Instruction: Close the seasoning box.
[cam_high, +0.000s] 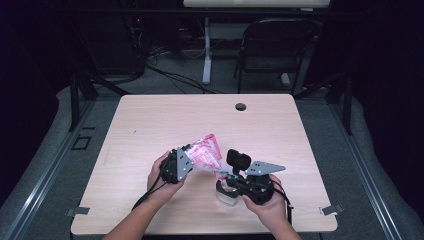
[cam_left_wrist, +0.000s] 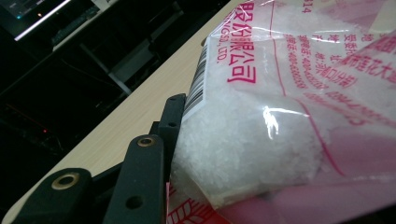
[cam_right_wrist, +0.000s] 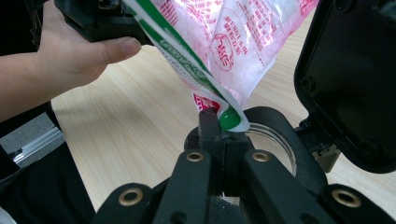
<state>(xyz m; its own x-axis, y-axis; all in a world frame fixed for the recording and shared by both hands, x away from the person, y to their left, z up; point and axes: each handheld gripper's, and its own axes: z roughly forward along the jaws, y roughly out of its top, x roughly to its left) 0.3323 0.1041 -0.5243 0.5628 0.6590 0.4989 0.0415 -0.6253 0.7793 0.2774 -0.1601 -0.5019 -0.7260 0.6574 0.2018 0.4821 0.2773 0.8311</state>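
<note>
A clear bag (cam_high: 206, 152) with pink print holds white crystals (cam_left_wrist: 243, 144) and hangs tilted above the table. My left gripper (cam_high: 192, 160) is shut on the bag's upper side; one black jaw lies along the barcode edge (cam_left_wrist: 196, 88), and the other is hidden behind the bag. My right gripper (cam_right_wrist: 224, 135) is shut on the bag's lower green-and-white corner (cam_right_wrist: 229, 116). That corner sits right over the mouth of a clear jar (cam_right_wrist: 275, 140). The jar's black flip lid (cam_right_wrist: 350, 79) stands open. In the high view the jar (cam_high: 226, 195) stands by the right gripper (cam_high: 226, 176).
The light wood table (cam_high: 150, 125) has a cable hole (cam_high: 241, 106) near its far edge. A folding chair (cam_high: 272, 45) and cables stand on the floor beyond. The person's left hand (cam_right_wrist: 79, 56) holds the left gripper (cam_right_wrist: 98, 18) close above the table.
</note>
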